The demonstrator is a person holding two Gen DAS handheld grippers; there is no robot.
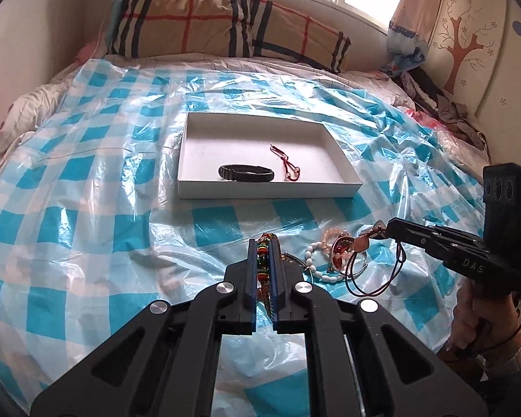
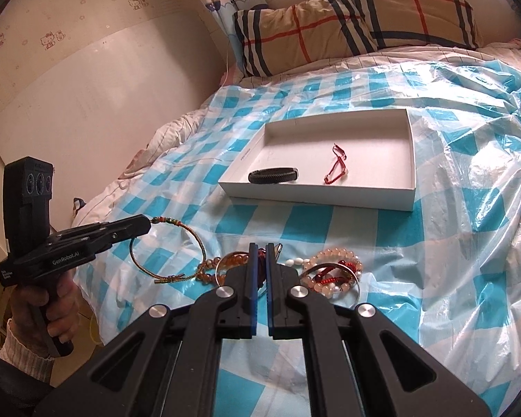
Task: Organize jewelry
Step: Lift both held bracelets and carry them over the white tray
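Jewelry pile (image 2: 316, 271) lies on the bed near the white box (image 2: 411, 160); left gripper (image 1: 263, 243) pinches a woven bracelet (image 2: 166, 243), right gripper (image 2: 259, 248) a corded pendant (image 1: 361, 243), lifted for boxing.

The side of the right gripper (image 1: 382, 231), seen from the left wrist view, bears the pale letters "DAS". In the right wrist view, the side of the left gripper (image 2: 149, 222) carries the white brand name "GenRobot.AI", with a smaller block of white print near its rear end that is too small to read. A faint printed mark on the white box (image 2: 246, 160) wall cannot be read either.
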